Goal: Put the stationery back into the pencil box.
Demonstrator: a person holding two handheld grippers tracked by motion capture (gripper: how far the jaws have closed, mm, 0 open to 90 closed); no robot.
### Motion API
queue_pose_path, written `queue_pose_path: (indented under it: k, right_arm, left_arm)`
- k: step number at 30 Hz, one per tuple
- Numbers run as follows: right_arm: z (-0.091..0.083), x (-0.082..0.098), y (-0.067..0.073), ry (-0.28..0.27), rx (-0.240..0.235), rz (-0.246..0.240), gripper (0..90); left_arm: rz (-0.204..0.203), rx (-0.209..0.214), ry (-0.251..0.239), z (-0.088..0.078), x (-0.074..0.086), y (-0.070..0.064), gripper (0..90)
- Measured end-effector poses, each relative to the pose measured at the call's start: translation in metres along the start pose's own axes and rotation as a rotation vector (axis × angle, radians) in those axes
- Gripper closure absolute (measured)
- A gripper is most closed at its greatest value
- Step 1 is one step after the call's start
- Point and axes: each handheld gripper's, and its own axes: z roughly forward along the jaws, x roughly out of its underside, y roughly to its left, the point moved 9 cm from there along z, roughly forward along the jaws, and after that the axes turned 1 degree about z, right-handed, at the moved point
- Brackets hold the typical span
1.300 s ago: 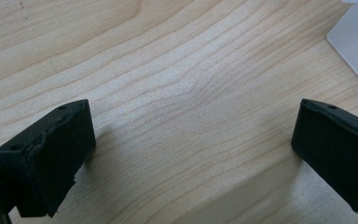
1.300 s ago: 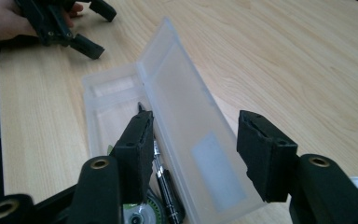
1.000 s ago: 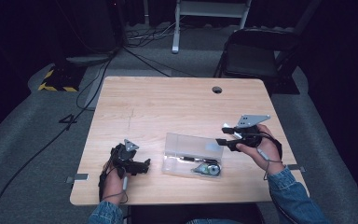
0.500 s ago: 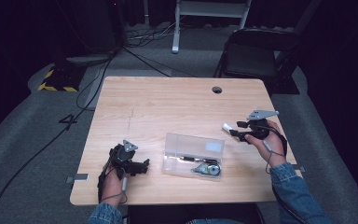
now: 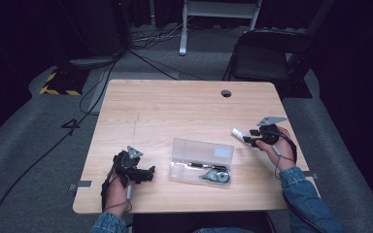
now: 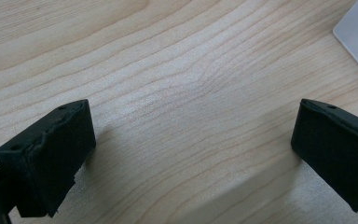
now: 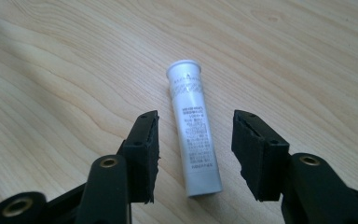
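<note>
Since a second ago the right gripper (image 5: 246, 140) has swung right and lowered the tube (image 7: 193, 128) onto the table (image 5: 175, 111), right of the case (image 5: 202, 154). Its jaws now stand apart, straddling it. Judged best: withdraw straight back, avoiding nudges. Left gripper (image 5: 148, 173) rests open.

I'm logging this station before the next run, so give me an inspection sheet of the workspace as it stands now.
Surface: wooden table, with a round hole near its far edge.
Job's things: white tube lying flat on the wood; clear plastic case, open, with small items inside.
Clutter: nothing seen.
Grippers: left gripper open over bare wood, case corner at the view's edge; right gripper open, jaws either side of the tube without touching it.
Cables: black cables across the floor beyond the table.
Surroundings: dark chair behind the table; grey carpet; yellow-black striped object on the floor.
</note>
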Motion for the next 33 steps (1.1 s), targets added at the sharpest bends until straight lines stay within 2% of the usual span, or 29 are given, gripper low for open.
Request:
queue_pose_path:
  k: [8,16,22,28,31,33]
  right_arm:
    - [0.007,0.011,-0.007,0.031,0.008,0.013,53.4]
    - [0.014,0.019,-0.005,0.074,-0.004,0.007,55.8]
    - [0.016,0.022,-0.004,0.079,-0.011,0.007,57.5]
    - [0.016,0.022,-0.002,0.079,-0.021,0.017,62.8]
    - [0.016,0.022,0.000,0.082,-0.031,0.018,70.6]
    - [0.015,0.022,0.001,0.084,-0.026,0.012,71.6]
  left_arm:
    - [-0.001,0.000,0.001,0.000,0.000,0.000,0.0]
    - [-0.001,0.000,0.000,0.000,0.000,0.000,0.0]
    - [-0.001,0.000,0.000,0.000,0.000,0.000,0.0]
    - [-0.001,-0.001,0.000,0.000,0.000,0.000,0.0]
    - [-0.001,-0.001,0.000,0.000,0.000,0.000,0.0]
    - [-0.001,0.000,0.000,0.000,0.000,0.000,0.0]
